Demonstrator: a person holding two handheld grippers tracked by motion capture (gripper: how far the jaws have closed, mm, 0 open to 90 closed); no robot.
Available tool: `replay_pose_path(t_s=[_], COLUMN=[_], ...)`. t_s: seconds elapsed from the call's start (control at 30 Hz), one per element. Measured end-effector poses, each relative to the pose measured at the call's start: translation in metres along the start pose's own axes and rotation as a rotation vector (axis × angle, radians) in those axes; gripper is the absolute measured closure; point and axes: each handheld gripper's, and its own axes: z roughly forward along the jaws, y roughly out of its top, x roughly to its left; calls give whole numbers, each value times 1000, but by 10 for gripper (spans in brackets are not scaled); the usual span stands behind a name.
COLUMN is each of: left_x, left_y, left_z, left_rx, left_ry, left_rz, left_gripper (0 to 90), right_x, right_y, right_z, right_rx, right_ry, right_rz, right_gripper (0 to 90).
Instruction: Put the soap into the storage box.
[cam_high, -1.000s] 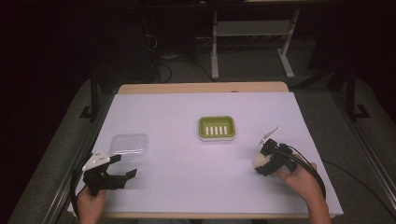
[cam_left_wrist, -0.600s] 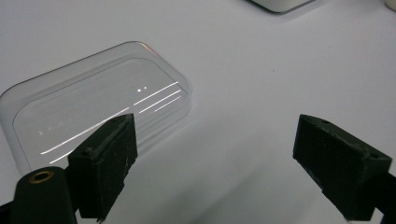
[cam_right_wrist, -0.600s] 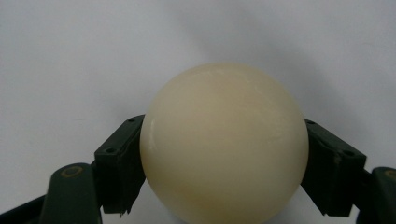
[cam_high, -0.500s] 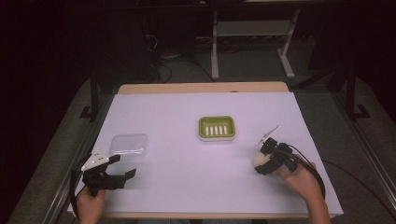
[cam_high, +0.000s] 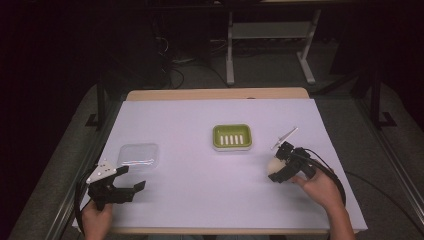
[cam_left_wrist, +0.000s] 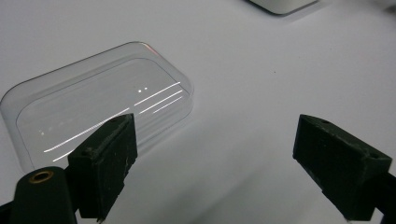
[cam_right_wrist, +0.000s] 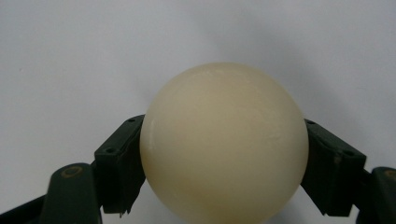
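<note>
A cream rounded soap bar sits between the jaws of my right gripper, which is shut on it at the right of the table; the soap shows as a pale lump at the gripper's tip. A green soap dish with white slots lies at the table's middle. A clear plastic lid rests at the left, and the lid lies just beyond my left gripper, whose jaws stand wide apart with nothing between them. My left gripper hovers near the front left corner.
The table top is covered in white paper with a wooden strip along its far edge. A white metal stand and cables lie on the dark floor beyond. Cables trail from both grippers.
</note>
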Motion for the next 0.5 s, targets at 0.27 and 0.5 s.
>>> replay_pose_path(t_s=[0.27,0.5], left_x=[1,1], left_y=[0,0], left_z=[0,0], left_rx=[1,2], left_ry=[2,1], left_rz=[6,4], left_gripper=[129,129], right_x=[1,4], right_y=[7,15], right_z=[-2,-2], right_rx=[-13,-11], right_ry=[21,32], right_rz=[-11,-29], right_gripper=[236,236])
